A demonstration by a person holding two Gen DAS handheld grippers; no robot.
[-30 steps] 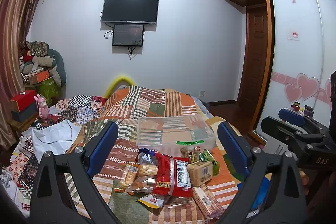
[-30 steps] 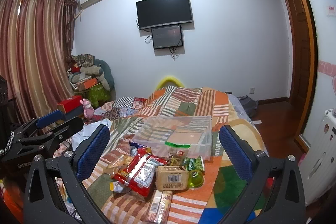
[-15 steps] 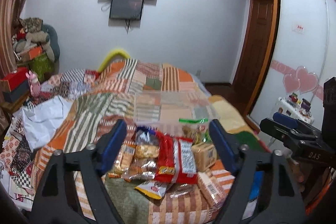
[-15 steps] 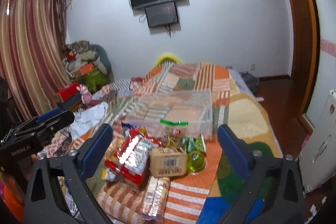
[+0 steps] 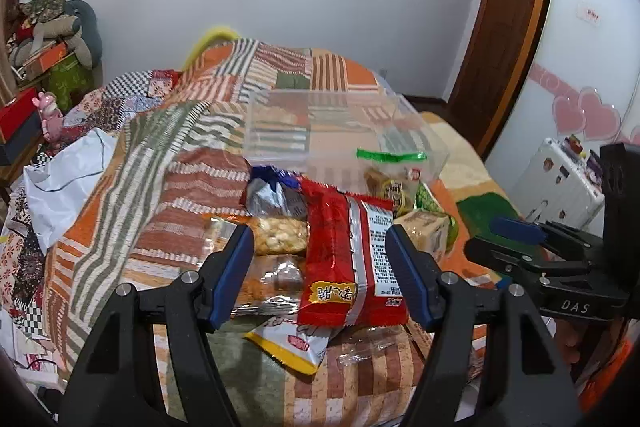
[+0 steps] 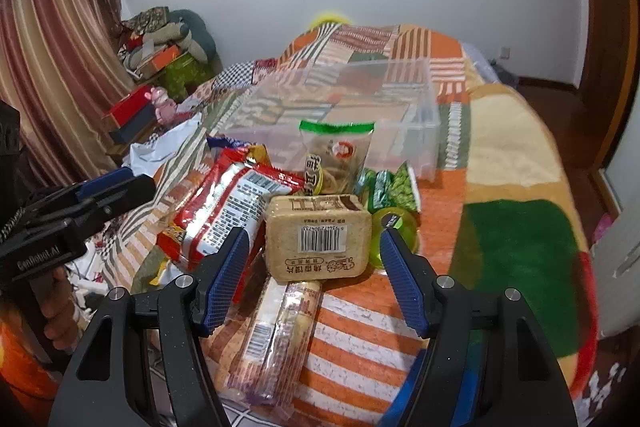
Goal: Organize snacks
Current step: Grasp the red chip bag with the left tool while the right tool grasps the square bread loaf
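Right claw [image 6: 314,275] gapes above the tan cracker pack [image 6: 318,241].

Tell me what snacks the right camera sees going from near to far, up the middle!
Long clear cracker pack → tan block with barcode → green-topped bag → clear bin.

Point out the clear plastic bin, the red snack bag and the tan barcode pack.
clear plastic bin [image 6: 428,131]: right wrist view, front right wall.
red snack bag [image 5: 332,251]: left wrist view, middle.
tan barcode pack [image 6: 318,239]: right wrist view, barcode label.
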